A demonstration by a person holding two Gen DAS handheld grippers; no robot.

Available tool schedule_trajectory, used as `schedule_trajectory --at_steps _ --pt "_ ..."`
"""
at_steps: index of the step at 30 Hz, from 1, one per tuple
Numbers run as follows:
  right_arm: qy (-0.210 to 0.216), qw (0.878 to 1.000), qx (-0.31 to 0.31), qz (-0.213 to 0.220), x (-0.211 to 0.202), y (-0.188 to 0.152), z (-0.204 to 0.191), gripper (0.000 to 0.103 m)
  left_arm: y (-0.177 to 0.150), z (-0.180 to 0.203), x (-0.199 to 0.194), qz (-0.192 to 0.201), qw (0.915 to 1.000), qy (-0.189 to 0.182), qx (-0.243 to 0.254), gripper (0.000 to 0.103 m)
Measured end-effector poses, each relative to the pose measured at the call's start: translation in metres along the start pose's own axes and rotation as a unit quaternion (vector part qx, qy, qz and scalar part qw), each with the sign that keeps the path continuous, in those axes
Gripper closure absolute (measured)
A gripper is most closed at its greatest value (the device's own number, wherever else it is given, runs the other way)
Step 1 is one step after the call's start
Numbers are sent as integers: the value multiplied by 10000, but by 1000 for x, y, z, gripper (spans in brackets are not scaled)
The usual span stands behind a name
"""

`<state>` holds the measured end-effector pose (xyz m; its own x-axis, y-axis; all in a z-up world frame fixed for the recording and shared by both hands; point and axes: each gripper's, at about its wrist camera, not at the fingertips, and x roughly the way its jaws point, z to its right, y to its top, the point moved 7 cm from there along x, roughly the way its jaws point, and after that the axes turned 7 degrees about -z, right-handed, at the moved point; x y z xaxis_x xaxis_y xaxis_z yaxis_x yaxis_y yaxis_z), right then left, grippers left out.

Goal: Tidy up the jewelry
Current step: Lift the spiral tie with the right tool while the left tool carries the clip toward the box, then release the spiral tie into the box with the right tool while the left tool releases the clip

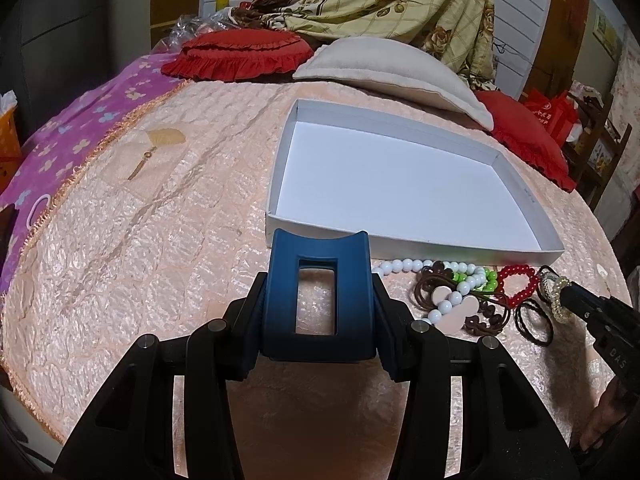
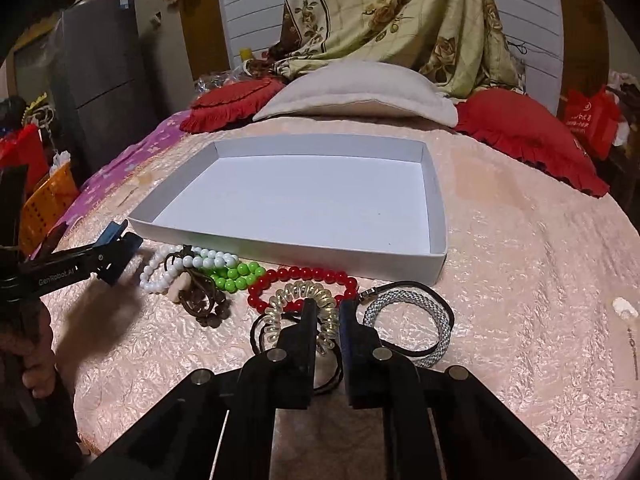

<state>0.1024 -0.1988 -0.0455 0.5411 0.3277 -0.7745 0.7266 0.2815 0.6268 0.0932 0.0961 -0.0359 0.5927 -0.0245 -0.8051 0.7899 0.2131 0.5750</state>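
My left gripper (image 1: pixel 318 292) is shut on a blue hair claw (image 1: pixel 320 248), held just above the pink bedspread in front of the empty white box (image 1: pixel 400 248). To its right lies a heap of jewelry: a white bead bracelet (image 1: pixel 400 267), a brown hair tie with pink discs (image 1: pixel 444 296), green beads (image 2: pixel 236 276), a red bead bracelet (image 2: pixel 312 274) and a grey braided bracelet (image 2: pixel 440 312). At the heap's near side my right gripper (image 2: pixel 330 312) is shut on a clear spiral hair tie (image 2: pixel 288 296), which still rests on the bed. Thin black hair ties (image 1: pixel 536 320) lie under it.
A beige pillow (image 2: pixel 352 92) and red frilled cushions (image 2: pixel 532 136) lie behind the box, under a hanging floral quilt. A purple flowered cloth (image 1: pixel 80 128) covers the bed's left edge, with an orange basket (image 2: pixel 44 208) beyond it. A person's hand (image 2: pixel 36 364) holds the left gripper.
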Motion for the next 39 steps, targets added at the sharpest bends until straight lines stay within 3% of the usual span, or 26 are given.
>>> schedule_trajectory --at_steps 10,15,21,26,33,36,37,39 --pt "256 9992 240 194 -7 22 0 93 23 2 -29 419 9983 -404 90 57" --pt "198 9986 392 277 -11 57 14 93 58 9 -27 492 9980 -388 129 57" --pt "95 9980 583 222 17 88 40 93 100 31 16 243 9967 -697 345 57" --pt "-23 9968 768 -196 56 92 56 93 93 20 65 -137 9992 -331 177 57" --pt "-355 9922 950 -723 90 84 71 93 89 11 80 -270 9996 4 77 57" --pt "-360 9928 946 -647 89 88 69 72 88 10 84 -357 9993 -37 81 55" --pt "-314 9935 935 -572 86 89 66 58 88 10 84 -360 9993 -41 77 55" --pt "-461 9942 875 -432 81 92 62 54 88 10 82 -368 9993 -51 58 54"
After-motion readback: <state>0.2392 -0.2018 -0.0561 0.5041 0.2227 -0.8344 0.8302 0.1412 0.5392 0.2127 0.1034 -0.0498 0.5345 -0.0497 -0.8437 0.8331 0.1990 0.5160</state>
